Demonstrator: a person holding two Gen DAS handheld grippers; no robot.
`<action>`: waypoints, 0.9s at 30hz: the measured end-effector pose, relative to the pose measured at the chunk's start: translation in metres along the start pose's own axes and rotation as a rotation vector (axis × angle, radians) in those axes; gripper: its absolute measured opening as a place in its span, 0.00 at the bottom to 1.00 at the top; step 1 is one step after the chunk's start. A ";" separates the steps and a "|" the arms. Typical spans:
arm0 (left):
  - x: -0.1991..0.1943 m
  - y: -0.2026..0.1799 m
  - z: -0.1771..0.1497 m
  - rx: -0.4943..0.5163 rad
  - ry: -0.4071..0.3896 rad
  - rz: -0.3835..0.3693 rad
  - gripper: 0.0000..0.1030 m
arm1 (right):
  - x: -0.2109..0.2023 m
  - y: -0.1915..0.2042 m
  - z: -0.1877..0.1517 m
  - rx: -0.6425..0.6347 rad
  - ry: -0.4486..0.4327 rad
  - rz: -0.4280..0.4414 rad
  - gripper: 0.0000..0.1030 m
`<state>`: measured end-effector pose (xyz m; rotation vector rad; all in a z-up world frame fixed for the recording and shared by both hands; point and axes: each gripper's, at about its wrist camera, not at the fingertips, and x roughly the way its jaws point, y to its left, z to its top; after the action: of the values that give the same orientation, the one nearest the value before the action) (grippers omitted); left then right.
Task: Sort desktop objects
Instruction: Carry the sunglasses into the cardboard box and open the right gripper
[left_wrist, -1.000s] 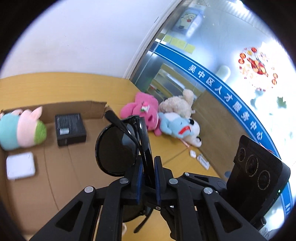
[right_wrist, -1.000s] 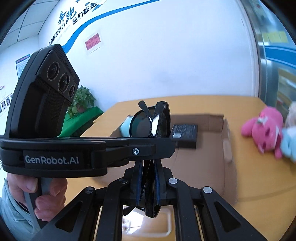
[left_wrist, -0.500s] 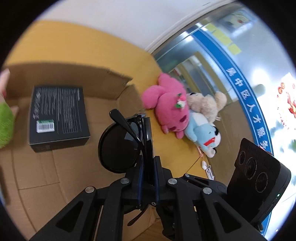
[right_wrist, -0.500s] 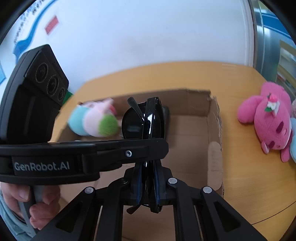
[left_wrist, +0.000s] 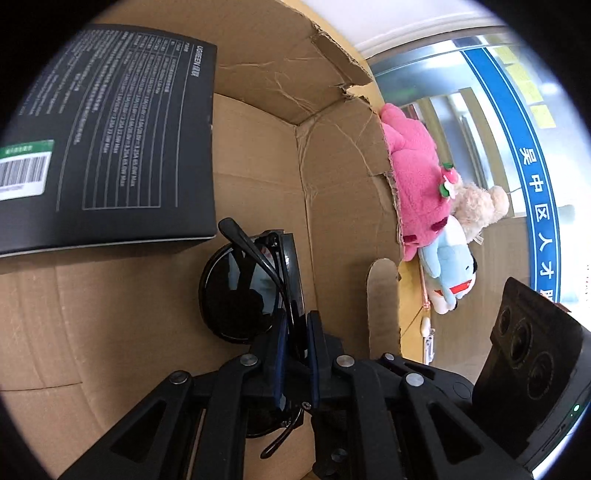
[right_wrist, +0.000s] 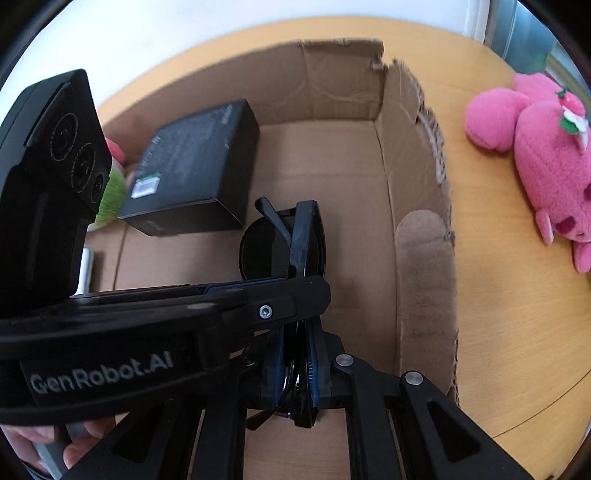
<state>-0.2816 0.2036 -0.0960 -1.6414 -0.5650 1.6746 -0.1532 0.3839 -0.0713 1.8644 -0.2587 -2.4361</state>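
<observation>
Folded black plastic sunglasses (left_wrist: 255, 291) clamped from both sides: left gripper (left_wrist: 295, 332) closed on the frame, right gripper (right_wrist: 295, 354) likewise closed on the same pair (right_wrist: 284, 243), the two tools crossing one another. Held inside the open brown cardboard box (right_wrist: 424, 258), above its floor; contact with the floor not discernible. Just beside the lenses, a flat black printed carton with barcode label (left_wrist: 110, 136) lying in the box. Outside the torn box wall, on the yellow wooden tabletop (right_wrist: 498, 314), a pink plush toy (right_wrist: 546, 166), with beige (left_wrist: 476, 206) and pale-blue (left_wrist: 450, 273) plush toys adjoining.
</observation>
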 end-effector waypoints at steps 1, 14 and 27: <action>0.000 -0.001 0.000 -0.005 0.001 0.007 0.09 | -0.001 0.000 0.000 0.004 0.000 -0.002 0.09; -0.122 -0.059 -0.043 0.193 -0.309 0.200 0.45 | -0.070 0.031 -0.031 -0.092 -0.209 -0.054 0.82; -0.232 -0.098 -0.242 0.437 -0.862 0.587 0.69 | -0.194 0.057 -0.161 -0.184 -0.676 0.088 1.00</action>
<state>-0.0411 0.0544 0.1078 -0.7383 -0.0555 2.7154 0.0499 0.3422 0.0822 0.8914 -0.1310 -2.8203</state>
